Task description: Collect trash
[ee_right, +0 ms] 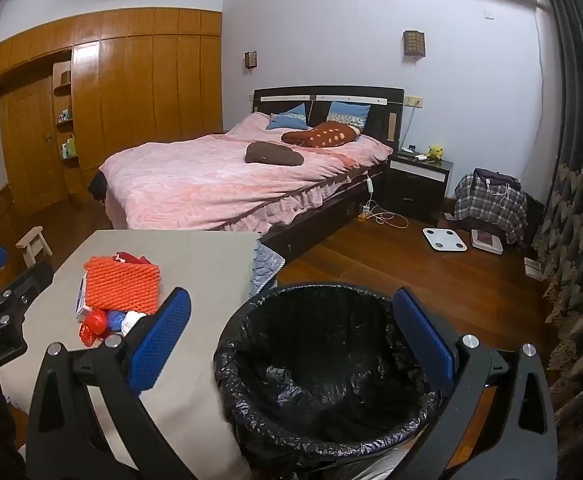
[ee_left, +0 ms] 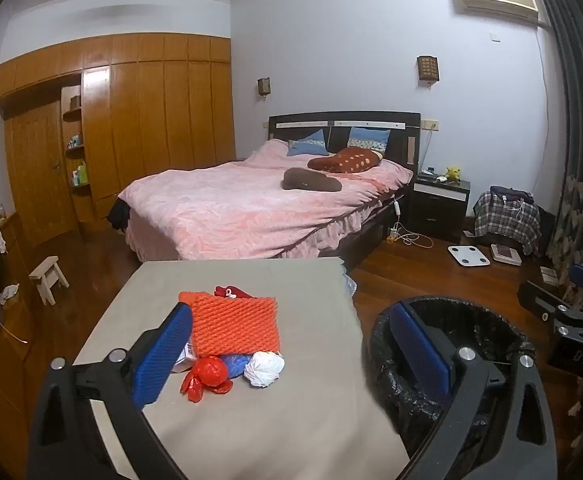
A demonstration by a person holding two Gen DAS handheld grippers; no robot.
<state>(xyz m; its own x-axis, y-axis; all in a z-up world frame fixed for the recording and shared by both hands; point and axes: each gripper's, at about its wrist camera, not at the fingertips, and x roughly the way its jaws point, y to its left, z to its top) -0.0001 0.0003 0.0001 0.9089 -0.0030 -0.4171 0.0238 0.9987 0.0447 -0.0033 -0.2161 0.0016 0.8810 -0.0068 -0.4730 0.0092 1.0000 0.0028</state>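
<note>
Both grippers had jaws released, nothing between them. Left gripper hung above the desk, where trash lay: orange foam net, red bag, blue bag, white bag, close together. Right gripper was over the black-lined bin, just beside the desk.

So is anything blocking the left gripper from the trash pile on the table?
Nothing visible. The left gripper is open, the red bag and white bag lie just ahead on the table, and the bin beside it is uncovered.
</note>
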